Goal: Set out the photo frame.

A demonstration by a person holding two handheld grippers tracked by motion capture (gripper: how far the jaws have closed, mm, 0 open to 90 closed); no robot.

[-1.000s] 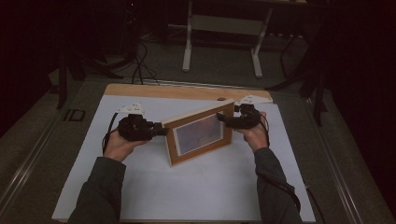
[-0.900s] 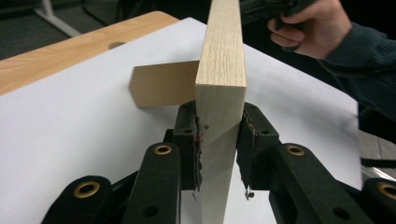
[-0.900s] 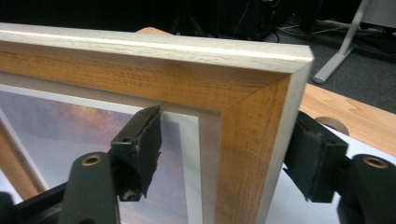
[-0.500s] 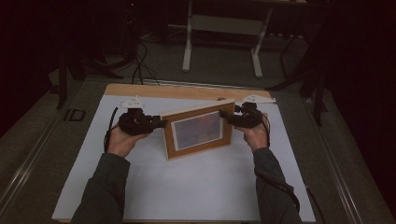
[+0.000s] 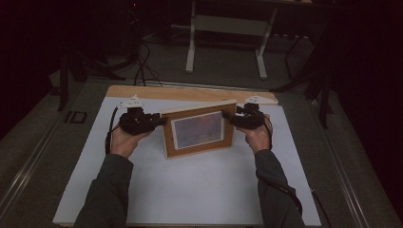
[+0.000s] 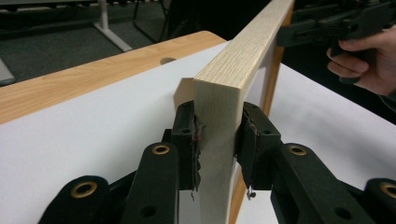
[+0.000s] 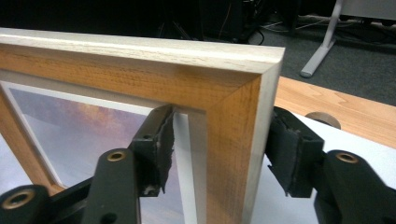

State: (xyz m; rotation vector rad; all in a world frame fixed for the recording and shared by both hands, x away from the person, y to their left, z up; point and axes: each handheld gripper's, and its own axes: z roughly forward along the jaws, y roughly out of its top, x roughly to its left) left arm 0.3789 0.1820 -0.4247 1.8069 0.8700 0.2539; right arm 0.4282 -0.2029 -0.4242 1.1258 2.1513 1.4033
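Upright, picture frame (image 5: 198, 132) clamped by left hand-held gripper (image 5: 159, 121); right hand-held gripper (image 5: 227, 115) loose around it.

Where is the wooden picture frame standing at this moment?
In the high view the picture frame stands upright on the white sheet, mid-table, between the left gripper at its left edge and the right gripper at its right.

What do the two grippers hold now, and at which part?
The rectangular wooden picture frame, standing upright. The left gripper clamps its side edge. The right gripper straddles the opposite side rail, its jaws just closing; a gap shows, so no firm grip yet.
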